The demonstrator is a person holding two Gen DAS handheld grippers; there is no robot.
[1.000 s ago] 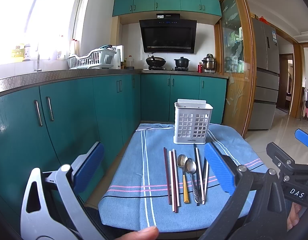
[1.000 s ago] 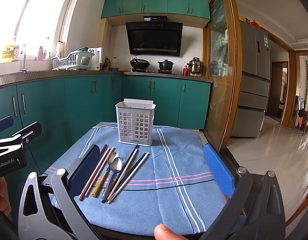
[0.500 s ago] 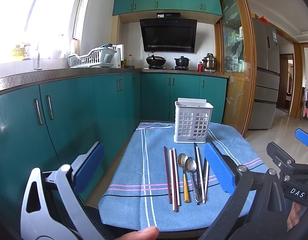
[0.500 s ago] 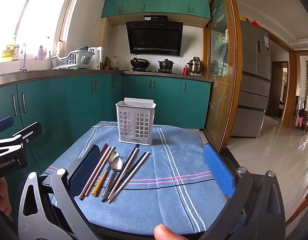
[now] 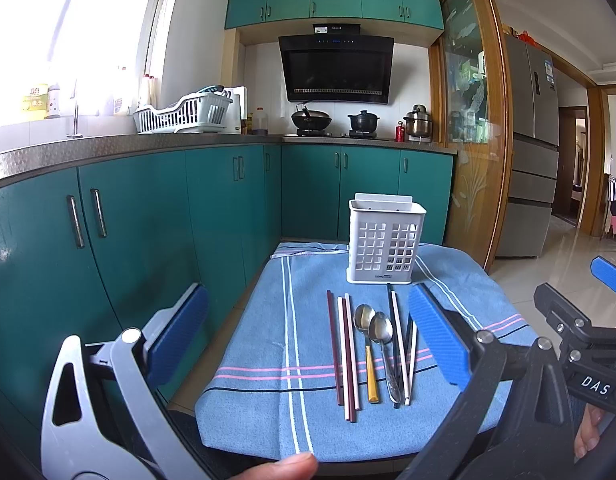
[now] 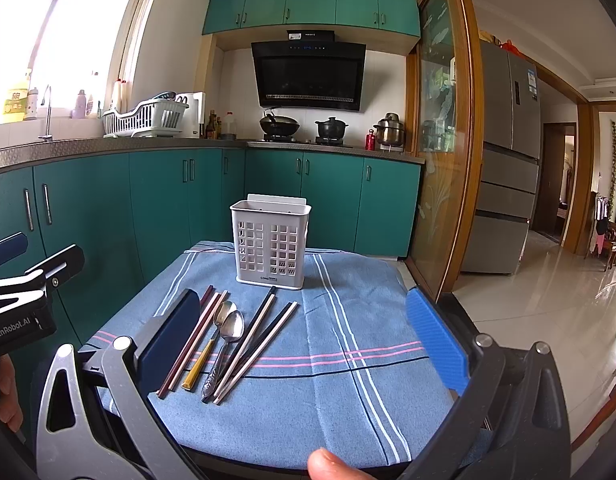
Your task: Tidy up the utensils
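While both spread wide (jaws empty), left gripper [image 5: 308, 336] and right gripper [image 6: 304, 332] above utensils [image 5: 371, 348].

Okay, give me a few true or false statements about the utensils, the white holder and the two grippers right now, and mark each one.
1. The white holder stands upright on the blue cloth, beyond the utensils. True.
2. Both spoons already sit inside the holder. False: the yellow-handled spoon and the metal spoon lie on the cloth.
3. The left gripper is open and holds nothing. True.
4. The right gripper is shut on a chopstick. False: it is open and empty.
5. The spoons lie between the reddish chopsticks and the black and white chopsticks. True.
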